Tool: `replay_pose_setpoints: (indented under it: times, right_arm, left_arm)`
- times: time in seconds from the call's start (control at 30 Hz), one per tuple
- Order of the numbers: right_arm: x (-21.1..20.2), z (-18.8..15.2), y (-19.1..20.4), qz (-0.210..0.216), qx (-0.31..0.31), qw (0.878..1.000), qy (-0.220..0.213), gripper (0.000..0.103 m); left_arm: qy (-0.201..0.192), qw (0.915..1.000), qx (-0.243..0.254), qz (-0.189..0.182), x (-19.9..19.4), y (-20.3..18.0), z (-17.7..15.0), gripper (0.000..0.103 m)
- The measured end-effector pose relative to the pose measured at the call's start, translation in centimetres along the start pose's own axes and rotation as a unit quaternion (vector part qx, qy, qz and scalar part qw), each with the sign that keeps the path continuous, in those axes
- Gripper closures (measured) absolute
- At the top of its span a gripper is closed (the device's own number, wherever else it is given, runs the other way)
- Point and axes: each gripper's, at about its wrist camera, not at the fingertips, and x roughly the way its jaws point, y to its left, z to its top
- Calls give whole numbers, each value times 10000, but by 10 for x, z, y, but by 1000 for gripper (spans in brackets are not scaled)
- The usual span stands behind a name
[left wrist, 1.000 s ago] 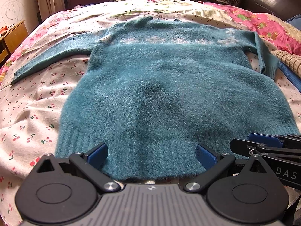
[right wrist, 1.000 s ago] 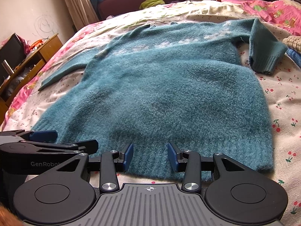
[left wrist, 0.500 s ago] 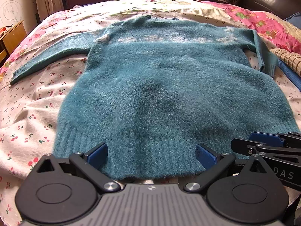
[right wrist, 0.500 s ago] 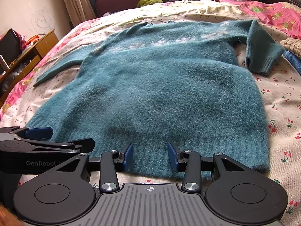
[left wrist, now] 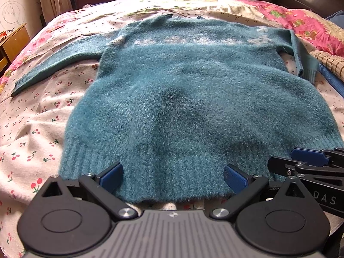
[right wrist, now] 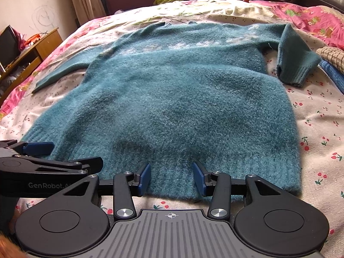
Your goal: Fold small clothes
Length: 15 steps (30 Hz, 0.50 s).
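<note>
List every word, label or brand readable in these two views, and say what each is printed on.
"GenRobot.A", cut off by the right gripper's frame: on the side of the left gripper, seen in the right wrist view.
"DAS", partly hidden at its start: on the side of the right gripper, seen in the left wrist view.
Nothing readable on the sweater, the sheet or the clutter at the far end of the room, which is too small and blurred.

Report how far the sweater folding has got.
Done: the teal sweater lies spread flat on the cherry-print sheet. Its right sleeve is bent back near the body; the left sleeve is stretched out. In hand: the left tool and right tool are open at the hem, gripping nothing. Left: every fold.
</note>
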Motion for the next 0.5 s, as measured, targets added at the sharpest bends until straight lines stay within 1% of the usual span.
replay_pose_setpoints:
  times: [0.1, 0.2, 0.5]
  right_arm:
    - [0, 0, 0, -41, -10, 10000, 19, 59]
    - [0, -1, 0, -107, -29, 9999, 35, 56]
    - [-1, -3, 0, -199, -72, 9998, 53, 55]
  left_arm:
    - [8, 10000, 11, 11, 0, 0, 0, 0]
    - [8, 10000, 20, 22, 0, -1, -1, 0]
    - [22, 9999, 85, 58, -1, -2, -2, 0]
